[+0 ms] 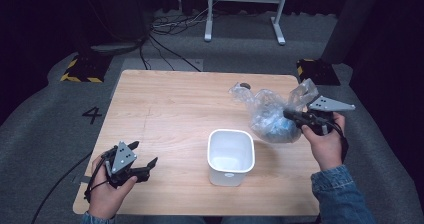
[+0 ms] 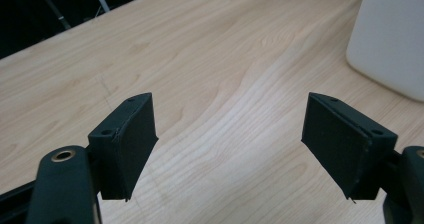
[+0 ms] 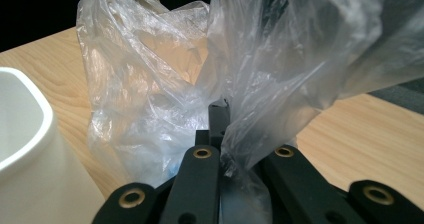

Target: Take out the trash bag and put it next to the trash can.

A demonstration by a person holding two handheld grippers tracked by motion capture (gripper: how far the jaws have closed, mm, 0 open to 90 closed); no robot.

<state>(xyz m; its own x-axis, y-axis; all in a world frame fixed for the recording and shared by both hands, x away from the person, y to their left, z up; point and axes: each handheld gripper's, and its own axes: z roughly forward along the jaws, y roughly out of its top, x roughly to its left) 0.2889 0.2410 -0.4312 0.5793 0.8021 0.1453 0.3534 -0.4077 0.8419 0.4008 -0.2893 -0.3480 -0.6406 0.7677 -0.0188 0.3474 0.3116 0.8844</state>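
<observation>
A dark room with grey carpet is seen around a pale wooden table (image 1: 165, 114), which takes up the centre of the high view; a white frame stands at the top of that frame and cables trail across the floor at upper left. On the table, just below centre, a white square bin (image 1: 230, 155) is set upright with its mouth open. To its right, a crumpled clear plastic bag (image 1: 272, 111) is found, its lower part resting on the wood just beside the bin and something bluish showing through it (what it is cannot be told).

The film is thin and slippery, so it is judged that it could slide out of the pinch if pulled sharply, or tear where it is clamped; the light bin could also be knocked over if the bag is swung against its rim.

The right gripper (image 1: 300, 118) is held at the right edge of the table, pointing left, its jaws pressed together on a fold of the bag. The left gripper (image 1: 142, 156) is held low at lower left, well apart from the bin, its jaws spread wide over bare wood.
</observation>
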